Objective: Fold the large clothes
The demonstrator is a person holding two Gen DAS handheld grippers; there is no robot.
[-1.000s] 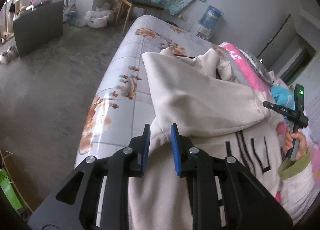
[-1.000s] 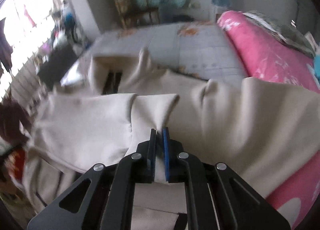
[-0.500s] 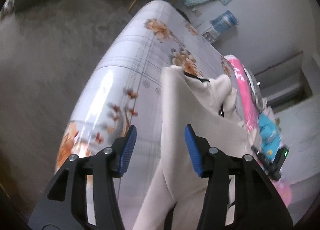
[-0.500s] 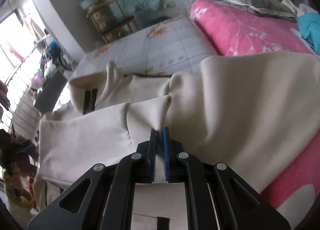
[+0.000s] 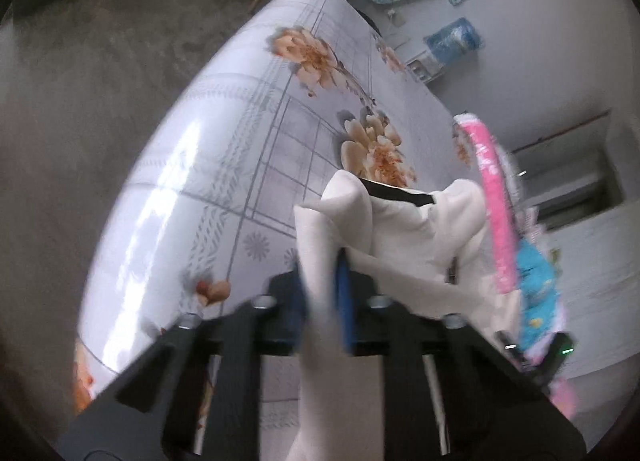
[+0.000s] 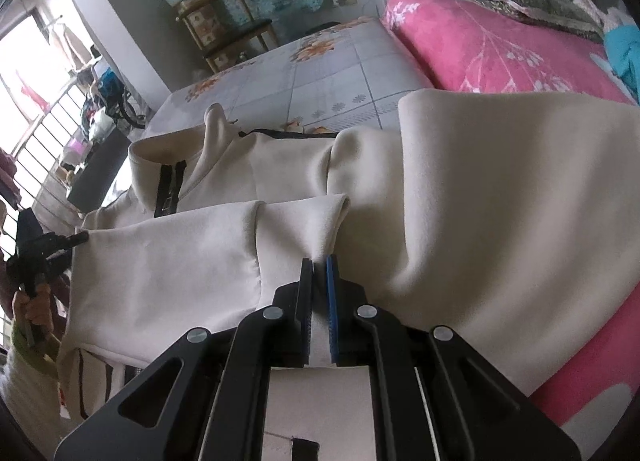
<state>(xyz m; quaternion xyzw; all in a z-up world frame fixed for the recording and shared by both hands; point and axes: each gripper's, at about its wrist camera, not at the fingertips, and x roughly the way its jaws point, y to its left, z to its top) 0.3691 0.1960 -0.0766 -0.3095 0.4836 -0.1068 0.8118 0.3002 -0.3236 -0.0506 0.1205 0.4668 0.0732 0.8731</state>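
Left gripper (image 5: 322, 293), whose jaws stood wide apart half a second earlier, had just closed on a fold of the cream sweatshirt (image 5: 404, 249), with cloth pinched between its blue pads. Right gripper (image 6: 319, 293) stayed clamped on another fold of the same garment, which lay spread across the flowered bed (image 5: 248, 133) beside a pink blanket (image 6: 492, 49). With both edges gripped, the next fold looked ready to begin.

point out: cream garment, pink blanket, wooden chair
cream garment (image 6: 500, 189), right wrist view, on the broad folded panel at right.
pink blanket (image 6: 480, 49), right wrist view, on its patterned top surface.
wooden chair (image 6: 224, 33), right wrist view, on its backrest frame.
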